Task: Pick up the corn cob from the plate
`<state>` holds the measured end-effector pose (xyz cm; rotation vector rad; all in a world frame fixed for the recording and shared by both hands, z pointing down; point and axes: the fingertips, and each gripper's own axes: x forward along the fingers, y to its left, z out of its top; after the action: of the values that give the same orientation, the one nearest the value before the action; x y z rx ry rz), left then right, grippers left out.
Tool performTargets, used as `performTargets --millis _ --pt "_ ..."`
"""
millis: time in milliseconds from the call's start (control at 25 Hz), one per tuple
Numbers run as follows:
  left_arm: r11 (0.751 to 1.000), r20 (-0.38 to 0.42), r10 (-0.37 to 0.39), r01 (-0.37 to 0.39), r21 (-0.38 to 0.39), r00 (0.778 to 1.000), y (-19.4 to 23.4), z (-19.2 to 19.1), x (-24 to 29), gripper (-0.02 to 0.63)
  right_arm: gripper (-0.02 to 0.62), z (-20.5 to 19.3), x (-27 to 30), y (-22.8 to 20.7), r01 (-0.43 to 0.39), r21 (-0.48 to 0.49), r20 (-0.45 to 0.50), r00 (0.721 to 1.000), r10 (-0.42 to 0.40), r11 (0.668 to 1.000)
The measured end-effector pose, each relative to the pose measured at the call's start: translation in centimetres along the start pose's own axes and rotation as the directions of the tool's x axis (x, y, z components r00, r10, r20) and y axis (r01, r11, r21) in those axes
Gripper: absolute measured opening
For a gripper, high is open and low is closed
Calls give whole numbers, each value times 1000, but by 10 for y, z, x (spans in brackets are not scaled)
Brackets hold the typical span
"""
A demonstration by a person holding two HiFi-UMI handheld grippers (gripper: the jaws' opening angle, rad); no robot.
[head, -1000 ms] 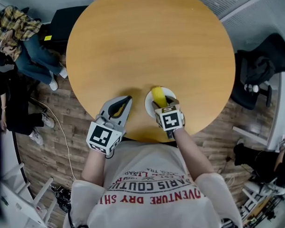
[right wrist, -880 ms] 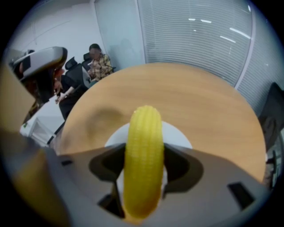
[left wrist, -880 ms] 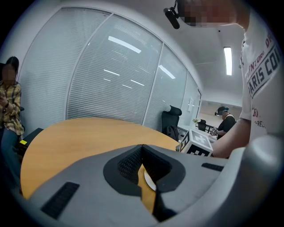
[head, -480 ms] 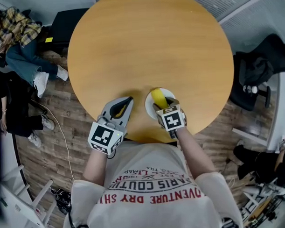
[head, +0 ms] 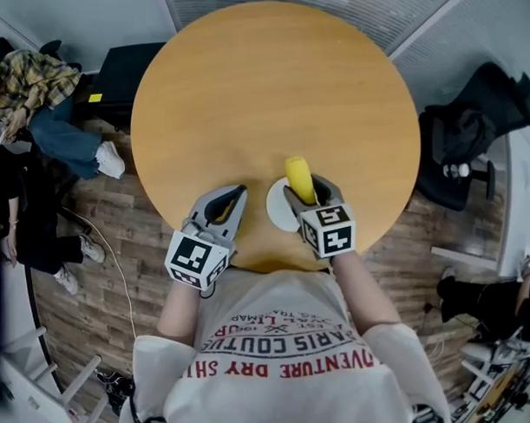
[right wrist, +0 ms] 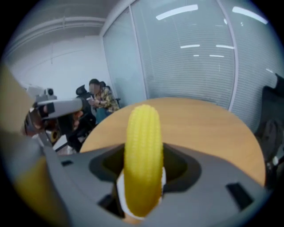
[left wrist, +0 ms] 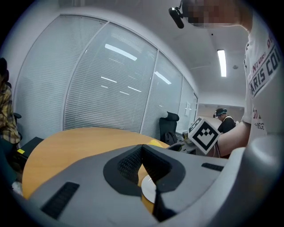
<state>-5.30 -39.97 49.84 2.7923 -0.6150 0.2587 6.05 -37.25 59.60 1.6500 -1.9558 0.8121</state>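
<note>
Since a second ago the right gripper (head: 306, 192) has come up and a little to its own right, taking the corn cob (head: 299, 179) with it, so more bare white of the plate (head: 277, 208) now shows below and to the left of its jaws. The jaws are closed on the cob near its rear end. Most of the yellow length sticks out forward past the fingertips, tilted slightly upward in the right gripper view. It looks clear of the plate, though from above I cannot be sure the rear end has fully left it.

The left gripper (head: 234, 195) hovers off to the left of the plate with its jaws drawn together on nothing, low over the table (head: 270, 93).

The lift seems well under way. To finish it cleanly, I would hold the squeeze constant and raise straight up without twisting the wrist. With so much cob hanging ahead of the grip (and a rounded, bumpy surface at that), it may pivot downward or creep out between the pads if jerked. The left gripper is best kept where it is, away from the plate.
</note>
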Motion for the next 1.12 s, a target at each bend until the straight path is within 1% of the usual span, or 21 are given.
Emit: performTargets --millis 120,240,320,400,560,640,840,920,1000,1120 --pt "1000 28 5 -6 30 1000 1 16 -3 32 264 33 -20 2 2 1 104 995 -2 1000" --pt "998 51 9 -12 55 999 0 30 -7 32 264 57 -42 5 2 5 189 982 -3 1000" --pt "999 77 7 -11 47 997 0 41 -12 32 264 71 -56 9 2 1 243 970 -2 1000" --pt "999 112 4 -9 37 994 1 54 -18 32 264 85 -69 14 -3 0 301 953 3 1000" --pt "996 154 12 -25 88 988 2 78 -27 32 264 110 -98 22 -28 15 419 908 19 1000" --pt "994 170 17 -34 100 985 3 88 -30 32 264 119 -110 23 -28 19 464 886 16 999" --pt "992 202 18 -43 117 979 3 105 -35 32 264 129 -132 24 3 8 546 838 -7 1000" --pt "992 214 14 -41 123 977 1 110 -34 32 264 133 -138 22 22 -3 566 824 -16 1000" --pt "991 222 13 -42 125 975 0 114 -34 32 264 135 -140 20 35 -12 569 822 -22 999" --pt "990 222 12 -42 133 975 -2 114 -33 32 264 133 -140 19 41 -11 561 827 -28 999"
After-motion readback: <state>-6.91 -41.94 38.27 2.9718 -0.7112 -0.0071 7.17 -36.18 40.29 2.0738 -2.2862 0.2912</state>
